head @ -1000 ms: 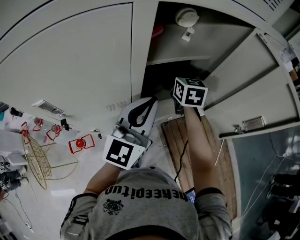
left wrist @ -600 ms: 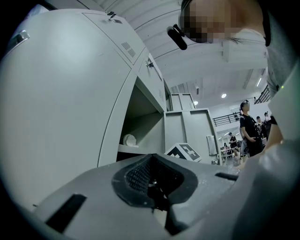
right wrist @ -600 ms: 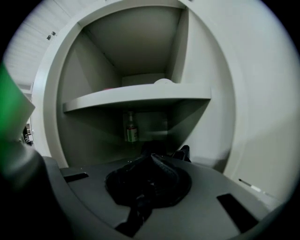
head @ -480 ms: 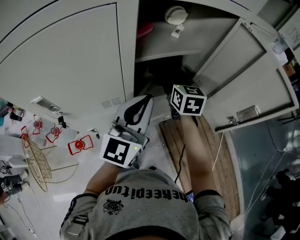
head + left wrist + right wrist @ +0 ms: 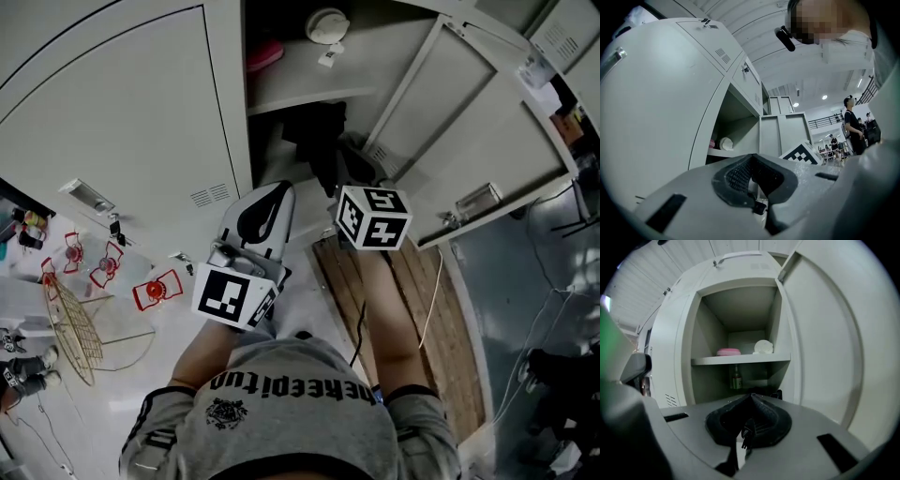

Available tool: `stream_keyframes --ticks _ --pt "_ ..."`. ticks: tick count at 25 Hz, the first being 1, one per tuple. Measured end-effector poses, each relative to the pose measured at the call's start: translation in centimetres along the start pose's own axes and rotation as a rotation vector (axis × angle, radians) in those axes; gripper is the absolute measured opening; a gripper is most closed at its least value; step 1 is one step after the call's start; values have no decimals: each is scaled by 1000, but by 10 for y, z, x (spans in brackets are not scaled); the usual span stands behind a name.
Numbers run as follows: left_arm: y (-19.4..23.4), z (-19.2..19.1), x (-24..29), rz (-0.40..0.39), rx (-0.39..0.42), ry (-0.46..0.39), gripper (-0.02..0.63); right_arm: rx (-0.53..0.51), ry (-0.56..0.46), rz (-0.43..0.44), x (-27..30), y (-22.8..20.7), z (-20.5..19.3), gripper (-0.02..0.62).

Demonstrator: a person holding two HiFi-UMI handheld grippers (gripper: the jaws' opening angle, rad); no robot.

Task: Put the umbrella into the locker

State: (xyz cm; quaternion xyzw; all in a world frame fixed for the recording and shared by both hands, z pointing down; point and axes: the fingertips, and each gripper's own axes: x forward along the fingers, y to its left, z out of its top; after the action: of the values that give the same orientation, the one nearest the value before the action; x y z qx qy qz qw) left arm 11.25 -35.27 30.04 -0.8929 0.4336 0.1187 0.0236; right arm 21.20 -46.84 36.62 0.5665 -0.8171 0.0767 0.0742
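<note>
The grey locker (image 5: 225, 141) stands open, its door (image 5: 469, 122) swung out to the right. A dark bundle, the umbrella (image 5: 314, 141), lies in the lower compartment under the shelf. My right gripper (image 5: 751, 397) is shut and holds nothing, a little in front of the opening. In the head view only its marker cube (image 5: 373, 217) shows, just below the umbrella. My left gripper (image 5: 274, 190) sits beside it to the left, in front of the shut neighbouring door. Its jaws (image 5: 752, 158) meet, with nothing between them.
On the shelf (image 5: 740, 359) sit a pink thing (image 5: 728, 352) and a white round thing (image 5: 763, 347); a bottle (image 5: 736, 378) stands below. Wooden planks (image 5: 403, 300) and a cable lie at the locker's foot. Red items (image 5: 155, 289) and a wire rack (image 5: 70, 319) lie at the left.
My right gripper has drawn back out of the lower compartment towards me, and the dark umbrella now shows inside. The left gripper has shifted slightly along with it.
</note>
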Motion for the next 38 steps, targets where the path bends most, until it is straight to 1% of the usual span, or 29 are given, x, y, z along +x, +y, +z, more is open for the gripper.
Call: stream_keyframes --ticks 7,13,20,38 --pt "-14 6 -6 14 8 -4 3 -26 -54 19 -37 10 9 3" --pt "-25 10 -13 38 15 -8 3 -51 -94 14 -70 15 14 3" --pt "-43 16 -19 46 26 -17 3 -39 -142 8 -111 14 18 3" --pt "-92 24 -31 60 48 -38 3 0 -235 -38 -207 -7 22 3"
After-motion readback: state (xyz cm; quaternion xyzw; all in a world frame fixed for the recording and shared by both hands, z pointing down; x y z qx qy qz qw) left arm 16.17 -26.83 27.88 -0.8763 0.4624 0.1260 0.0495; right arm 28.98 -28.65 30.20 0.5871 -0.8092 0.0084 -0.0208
